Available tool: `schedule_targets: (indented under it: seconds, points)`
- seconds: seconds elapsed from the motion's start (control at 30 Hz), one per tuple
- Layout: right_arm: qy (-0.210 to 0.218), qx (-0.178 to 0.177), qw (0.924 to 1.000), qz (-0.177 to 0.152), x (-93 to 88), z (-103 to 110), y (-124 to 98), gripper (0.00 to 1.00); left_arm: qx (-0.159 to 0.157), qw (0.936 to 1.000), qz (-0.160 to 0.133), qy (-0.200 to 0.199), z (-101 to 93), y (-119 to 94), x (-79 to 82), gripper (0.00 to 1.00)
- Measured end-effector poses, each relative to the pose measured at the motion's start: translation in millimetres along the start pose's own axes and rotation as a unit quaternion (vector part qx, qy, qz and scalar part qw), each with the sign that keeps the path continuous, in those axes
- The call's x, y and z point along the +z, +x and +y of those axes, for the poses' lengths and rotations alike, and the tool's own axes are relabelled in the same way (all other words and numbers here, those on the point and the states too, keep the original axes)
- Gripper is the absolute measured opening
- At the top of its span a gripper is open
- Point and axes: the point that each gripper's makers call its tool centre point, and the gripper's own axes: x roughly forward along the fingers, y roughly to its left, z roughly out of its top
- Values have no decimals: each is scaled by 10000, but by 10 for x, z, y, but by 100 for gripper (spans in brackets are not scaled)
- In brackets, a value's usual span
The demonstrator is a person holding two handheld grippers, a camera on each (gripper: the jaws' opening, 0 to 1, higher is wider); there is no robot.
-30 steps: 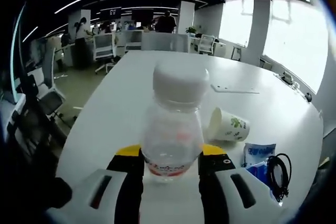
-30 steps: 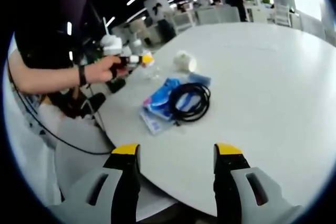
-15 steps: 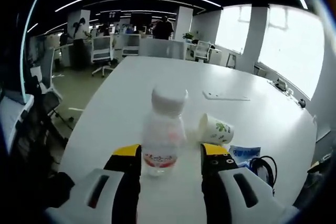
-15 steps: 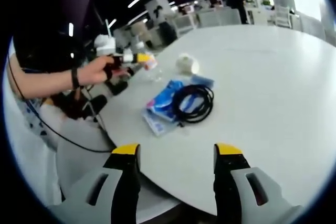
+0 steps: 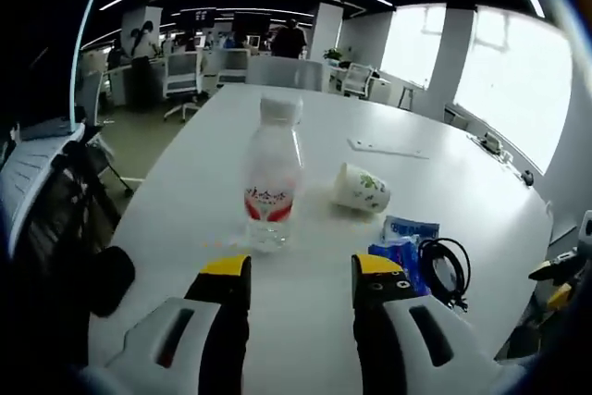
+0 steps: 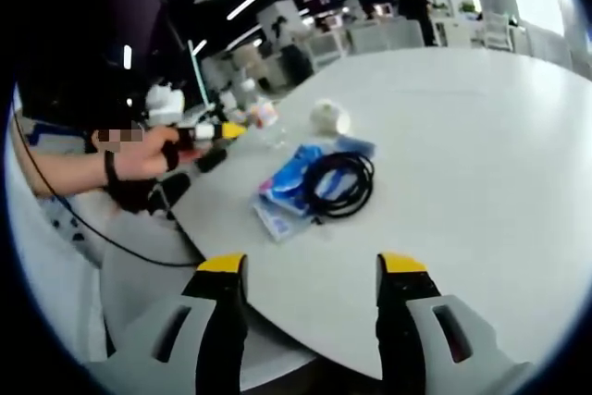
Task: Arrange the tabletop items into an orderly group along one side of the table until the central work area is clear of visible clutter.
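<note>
A clear water bottle (image 5: pixel 271 179) with a white cap and red label stands upright on the white table (image 5: pixel 277 117), just beyond my open left gripper (image 5: pixel 291 272), which holds nothing. A paper cup (image 5: pixel 362 189) lies on its side to the bottle's right. Nearer the table edge lie blue packets (image 5: pixel 403 240) with a coiled black cable (image 5: pixel 445 269) partly on them. In the right gripper view the cable (image 6: pixel 335 180) rests on the blue packets (image 6: pixel 285 178), with the cup (image 6: pixel 327 117) and bottle (image 6: pixel 267 118) behind. My right gripper (image 6: pixel 313 270) is open over the table edge. The left gripper (image 6: pixel 208 131) shows in a person's hand.
A thin flat sheet (image 5: pixel 386 148) lies farther out on the table. Office chairs (image 5: pixel 182 80) and desks stand behind the table, with people far off. A dark chair (image 5: pixel 46 191) sits off the table's left edge. The table (image 6: pixel 481 136) stretches bare to the right of the items.
My left gripper has let go of the bottle and drawn back from it; the bottle now stands free on the table. The right gripper has not moved.
</note>
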Motion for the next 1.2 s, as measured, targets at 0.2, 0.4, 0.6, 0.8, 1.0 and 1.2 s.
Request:
schedule_targets:
  seconds: [0.2,0.4,0.6,0.8,1.0,1.2]
  points:
    - [58,51,9999,-71,-19,3,4,54,-15,9999,114,-112,-55,-187,-226,42]
    - [102,99,9999,-63,-63,7,20,54,-33,9997,186,-183,-93,-326,-371,41]
    - [101,167,9998,4,-87,10,56,53,38,9994,229,-247,-45,-399,-467,41]
    - [87,187,9998,18,-67,-14,83,53,87,9992,183,-331,-19,-416,-447,41]
    - [117,207,9997,73,-94,-10,130,52,33,9993,200,-322,-56,-415,-489,40]
    - [101,243,9995,166,-122,10,207,51,-3,9989,242,-410,-84,-438,-565,40]
